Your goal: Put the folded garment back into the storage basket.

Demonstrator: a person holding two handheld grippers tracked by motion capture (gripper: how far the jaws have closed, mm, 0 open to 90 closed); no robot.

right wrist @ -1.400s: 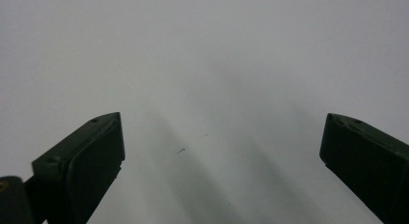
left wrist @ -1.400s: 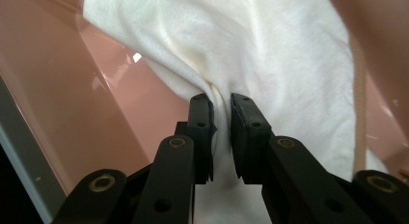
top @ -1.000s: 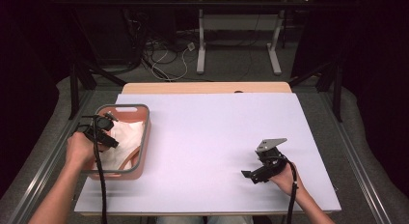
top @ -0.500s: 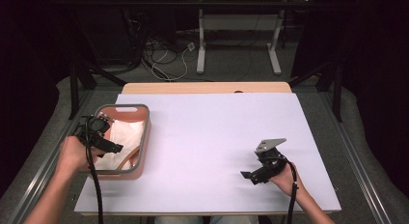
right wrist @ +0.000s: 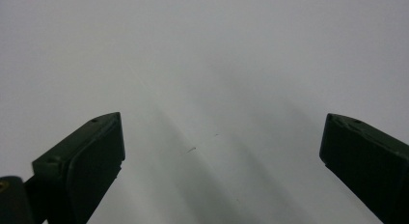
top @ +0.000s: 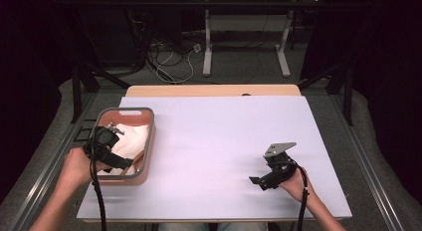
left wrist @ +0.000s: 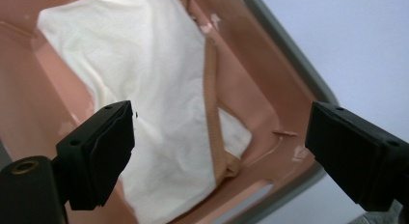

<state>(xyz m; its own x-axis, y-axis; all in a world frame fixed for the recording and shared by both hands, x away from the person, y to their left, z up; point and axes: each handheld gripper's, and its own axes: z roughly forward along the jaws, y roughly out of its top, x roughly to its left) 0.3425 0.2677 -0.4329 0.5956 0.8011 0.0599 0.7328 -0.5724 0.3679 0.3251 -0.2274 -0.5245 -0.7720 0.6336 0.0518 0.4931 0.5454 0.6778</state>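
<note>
1. Cloth [left wrist: 159,103] lies in the pink bin [top: 145,156], at 9 o'clock on the desk [top: 224,141].
2. It looks soft, light and limp; take a raised fold or the tan strap.
3. Left gripper [top: 118,159] hangs above it; its jaws have just been opening, nothing between.
4. Right gripper [top: 261,181], wide open and empty, is at 4 o'clock.
5. The bin walls may hinder.

A white table [top: 224,141] stands on grey carpet [top: 239,66], with a white-legged desk [top: 246,47] and loose cables [top: 169,57] in the dark behind.
</note>
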